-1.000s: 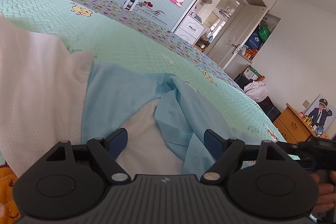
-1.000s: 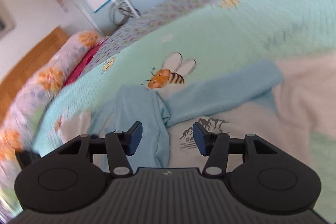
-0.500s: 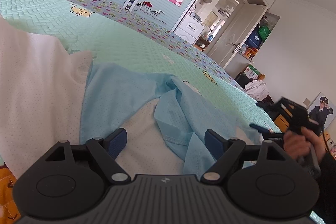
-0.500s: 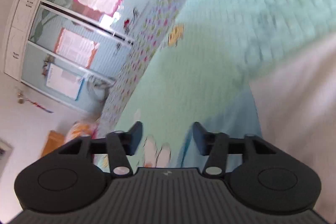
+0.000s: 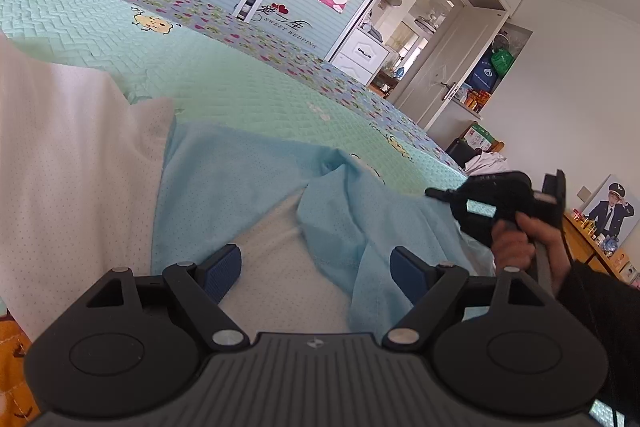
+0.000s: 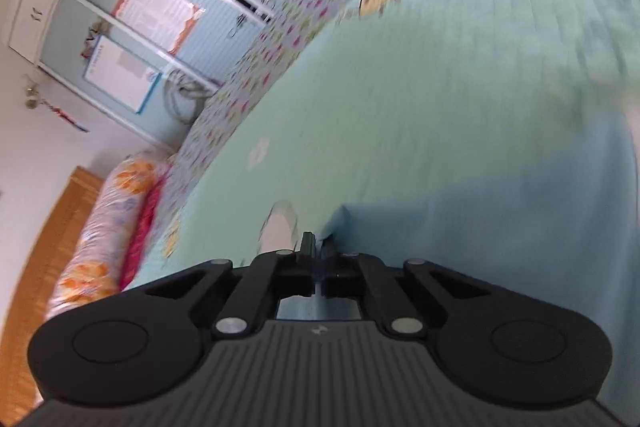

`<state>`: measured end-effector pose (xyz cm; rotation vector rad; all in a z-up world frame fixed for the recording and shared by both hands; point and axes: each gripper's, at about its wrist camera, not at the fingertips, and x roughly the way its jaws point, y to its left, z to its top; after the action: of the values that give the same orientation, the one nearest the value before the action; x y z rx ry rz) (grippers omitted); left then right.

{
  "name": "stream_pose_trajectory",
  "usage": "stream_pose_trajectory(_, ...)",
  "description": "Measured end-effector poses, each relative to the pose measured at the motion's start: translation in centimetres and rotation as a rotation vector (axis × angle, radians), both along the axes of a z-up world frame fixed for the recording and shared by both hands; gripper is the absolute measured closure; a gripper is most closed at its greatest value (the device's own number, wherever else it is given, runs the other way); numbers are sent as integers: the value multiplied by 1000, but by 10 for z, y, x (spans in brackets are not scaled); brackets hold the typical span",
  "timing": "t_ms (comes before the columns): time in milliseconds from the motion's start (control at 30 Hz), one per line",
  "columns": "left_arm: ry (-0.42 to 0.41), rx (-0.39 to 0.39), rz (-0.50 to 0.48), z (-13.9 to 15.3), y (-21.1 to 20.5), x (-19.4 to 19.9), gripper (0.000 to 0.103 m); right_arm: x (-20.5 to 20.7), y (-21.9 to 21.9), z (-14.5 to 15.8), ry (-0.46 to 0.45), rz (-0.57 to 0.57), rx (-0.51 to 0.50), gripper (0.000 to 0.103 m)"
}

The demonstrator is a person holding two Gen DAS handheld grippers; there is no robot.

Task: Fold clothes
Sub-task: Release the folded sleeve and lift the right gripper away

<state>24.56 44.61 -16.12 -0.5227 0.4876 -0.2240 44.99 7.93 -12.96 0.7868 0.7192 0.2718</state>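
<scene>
**Right claw clamps sleeve edge, left claw waits open over shirt**

Bed [image 5: 224, 83] with mint quilted cover fills both views and serves as the folding surface, stretching ahead of both claws. White shirt [image 5: 68, 179] with light blue sleeves lies spread on it, directly under and ahead of the left gripper [image 5: 316, 265]; body panel off to that claw's left. One blue sleeve [image 5: 360, 223] lies bunched just ahead of the left claw's right finger, probably the part being folded in.

Left gripper: jaws wide apart, nothing pinched, cloth lying between and below the blue pads [image 5: 222, 263]. Likely parked there to hold position or pin the shirt while the other side works.

Right gripper [image 6: 318, 247]: jaws have just been closing, now fully together at the blue sleeve's edge [image 6: 480, 227], cloth running up to the tips from the right. Looks nipped on the hem, though blur makes it hard to confirm. Person's hand [image 5: 524, 243] grips that tool to the right of the left claw.
</scene>
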Motion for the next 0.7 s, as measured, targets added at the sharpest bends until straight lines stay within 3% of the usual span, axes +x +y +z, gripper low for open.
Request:
stream_pose_trajectory(33,0,0,0,0,0,0,18,4,-8,1,3,-52,-4,96)
stream_pose_trajectory(100,0,1,0,0,0,1,18,-1,-21,-4,59,-111,46,48)
stream_pose_trajectory(133,0,0,0,0,0,1,18,-14,-24,-6,60,-95,68,33)
stream_pose_trajectory(233,0,-3,-1,0,1,0,18,-59,-29,-9,29,-32,119,33)
stream_pose_trajectory(400,0,-6,-1,0,1,0,18,-156,-12,1,23,146,88,33)
stream_pose_trajectory(533,1,-6,-1,1,0,0,18,-222,7,7,22,220,-10,34)
stream_pose_trajectory(600,1,-5,-1,1,1,0,18,-235,19,7,15,241,-59,42)
stream_pose_trajectory(633,1,-6,-1,1,1,0,18,-238,26,6,14,250,-98,58)
stream_pose_trajectory(667,0,-6,-2,1,1,-1,18,-234,33,6,10,261,-160,88)
stream_pose_trajectory(700,0,-7,-2,1,1,-1,18,-227,36,7,10,262,-199,103)
